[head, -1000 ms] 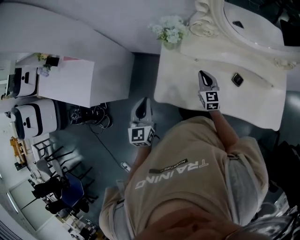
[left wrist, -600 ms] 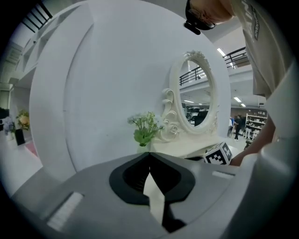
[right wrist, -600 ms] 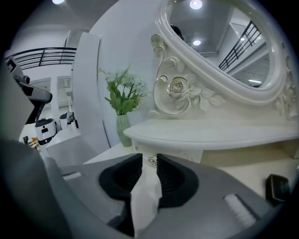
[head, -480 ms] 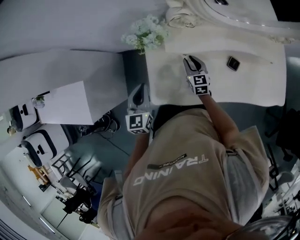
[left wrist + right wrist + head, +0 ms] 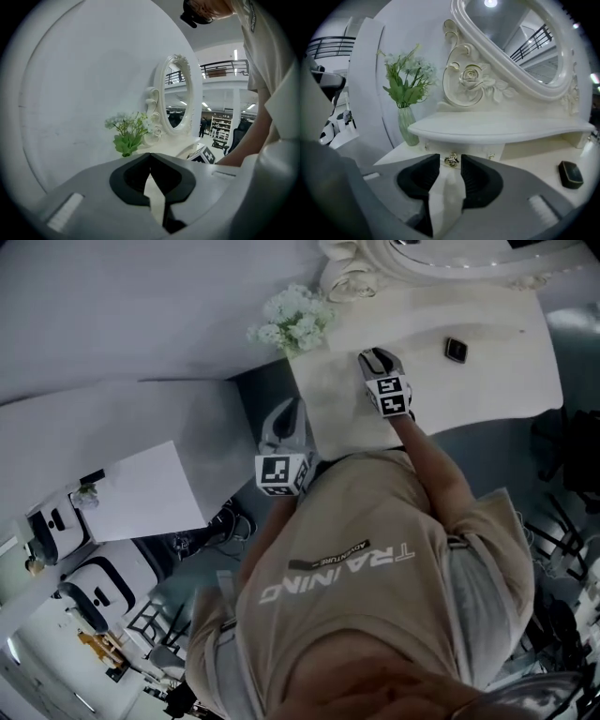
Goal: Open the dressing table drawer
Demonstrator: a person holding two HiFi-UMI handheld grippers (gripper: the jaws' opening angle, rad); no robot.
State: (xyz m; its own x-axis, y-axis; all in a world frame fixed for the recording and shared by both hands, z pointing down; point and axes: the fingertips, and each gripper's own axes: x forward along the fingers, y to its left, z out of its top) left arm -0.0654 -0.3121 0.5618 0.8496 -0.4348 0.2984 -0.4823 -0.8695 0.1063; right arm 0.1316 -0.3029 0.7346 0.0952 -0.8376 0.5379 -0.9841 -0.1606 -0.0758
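Drawer (image 5: pixel 480 151) sits under shelf (image 5: pixel 501 126) at desk (image 5: pixel 487 371) back, 12 o'clock of right claw (image 5: pixel 375 357), jaws opening, nothing gripped. Prob light, stiff slider; pinch tiny gold knob (image 5: pixel 451 159), likely slippery. Left claw (image 5: pixel 150 155) clenched, empty.

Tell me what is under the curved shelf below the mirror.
White drawer fronts with small gold knobs sit under the shelf. They are closed, so what is inside cannot be seen.
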